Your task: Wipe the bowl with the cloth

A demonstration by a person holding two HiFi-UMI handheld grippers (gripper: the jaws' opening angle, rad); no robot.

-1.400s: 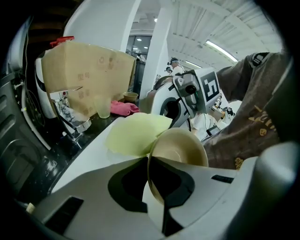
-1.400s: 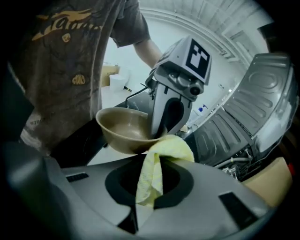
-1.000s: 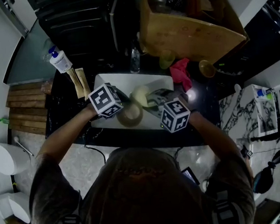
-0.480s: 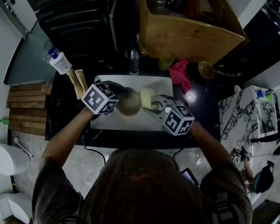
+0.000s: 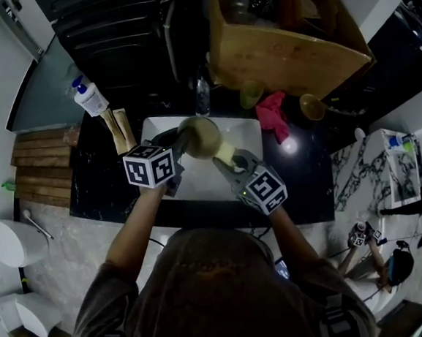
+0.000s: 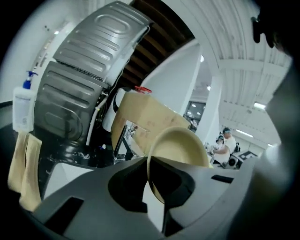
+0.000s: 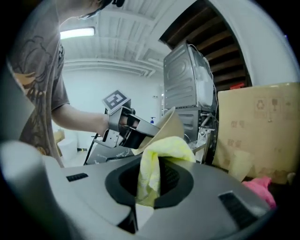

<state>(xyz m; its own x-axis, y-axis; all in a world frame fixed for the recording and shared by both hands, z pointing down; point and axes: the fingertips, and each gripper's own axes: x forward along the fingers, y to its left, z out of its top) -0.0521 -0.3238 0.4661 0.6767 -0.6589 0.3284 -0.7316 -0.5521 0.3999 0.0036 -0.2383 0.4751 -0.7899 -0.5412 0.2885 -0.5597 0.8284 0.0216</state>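
Holding tilted bowl (image 6: 180, 147) by its rim, left claw (image 6: 151, 187) clamped on it | right claw (image 7: 145, 197) clamped on yellow cloth (image 7: 164, 147) | cloth touching bowl.

Black counter (image 5: 311, 177), cardboard box (image 5: 289, 51) behind, perhaps marble floor (image 5: 84, 234) below.

Tilted cream bowl (image 5: 201, 137) held aloft, touching bunched yellow cloth (image 7: 157, 159).

One bowl (image 5: 199, 137). One yellow cloth (image 5: 224, 154). One pink cloth (image 5: 274, 116), two o'clock on the counter (image 5: 304, 181). Two claws: left claw (image 5: 179, 140), right claw (image 5: 224, 164). One pump bottle (image 5: 89, 96), ten o'clock. One cardboard box (image 5: 288, 47), one o'clock.
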